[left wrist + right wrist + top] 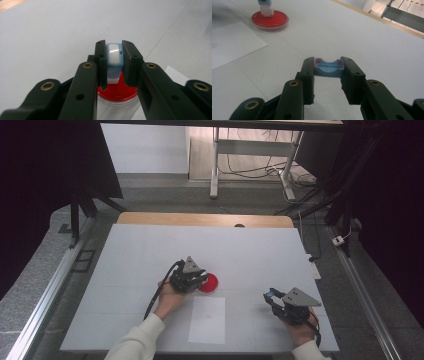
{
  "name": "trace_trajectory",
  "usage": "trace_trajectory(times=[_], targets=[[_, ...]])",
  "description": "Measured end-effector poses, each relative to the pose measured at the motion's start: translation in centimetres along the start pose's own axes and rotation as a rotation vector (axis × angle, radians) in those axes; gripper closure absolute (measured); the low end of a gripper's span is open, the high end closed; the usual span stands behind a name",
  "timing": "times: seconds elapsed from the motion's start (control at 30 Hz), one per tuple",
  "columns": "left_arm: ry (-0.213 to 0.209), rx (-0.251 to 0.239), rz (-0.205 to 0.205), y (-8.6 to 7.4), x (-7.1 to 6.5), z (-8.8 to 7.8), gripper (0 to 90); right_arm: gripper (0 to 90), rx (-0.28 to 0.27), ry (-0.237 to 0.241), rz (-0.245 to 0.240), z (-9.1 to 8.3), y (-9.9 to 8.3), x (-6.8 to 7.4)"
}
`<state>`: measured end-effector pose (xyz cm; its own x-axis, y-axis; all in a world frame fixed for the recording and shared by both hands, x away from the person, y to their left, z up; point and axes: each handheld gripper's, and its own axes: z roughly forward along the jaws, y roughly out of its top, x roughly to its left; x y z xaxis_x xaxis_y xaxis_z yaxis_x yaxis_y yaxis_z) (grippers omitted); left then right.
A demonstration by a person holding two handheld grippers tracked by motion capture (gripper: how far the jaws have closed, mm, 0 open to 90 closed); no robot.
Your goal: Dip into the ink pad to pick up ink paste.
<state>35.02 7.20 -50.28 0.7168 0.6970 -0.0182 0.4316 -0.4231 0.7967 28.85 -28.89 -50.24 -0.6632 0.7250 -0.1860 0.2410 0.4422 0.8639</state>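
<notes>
Stamp (114, 58), blue and white, clamped between left gripper (192, 278) jaws, foot pressed into red ink pad (208, 283) directly beneath, presumably to load ink. Paper sheet (207, 319) waiting alongside. Blue cap (329, 68) pinched in right gripper (280, 301), kept aside.

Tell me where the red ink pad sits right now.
In the high view, the red ink pad sits mid-table, just right of the left tongs and above the white paper sheet.

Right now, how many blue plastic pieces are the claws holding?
2: a blue stamp body in the left claw over the red pad; a blue cap in the right claw.
</notes>
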Motion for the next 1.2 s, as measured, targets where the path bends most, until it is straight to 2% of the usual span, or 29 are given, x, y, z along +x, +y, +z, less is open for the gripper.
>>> trace_trajectory(times=[0.17,0.47,1.07,1.2], targets=[[-0.017,-0.019,-0.010,0.2,0.0,-0.5,75.8,64.4,0.002,0.000,-0.002,0.0,0.0,0.0],[-0.044,-0.034,0.005,1.0,-0.5,-1.5,75.7,64.4,0.001,0.001,-0.003,0.0,0.0,0.0],[-0.046,0.027,0.015,0.2,-0.7,0.2,75.6,64.4,-0.005,-0.001,0.000,-0.1,0.0,-0.2],[-0.046,0.025,0.016,0.1,-0.7,0.3,75.7,64.4,-0.003,-0.001,-0.004,-0.1,0.0,-0.2]])
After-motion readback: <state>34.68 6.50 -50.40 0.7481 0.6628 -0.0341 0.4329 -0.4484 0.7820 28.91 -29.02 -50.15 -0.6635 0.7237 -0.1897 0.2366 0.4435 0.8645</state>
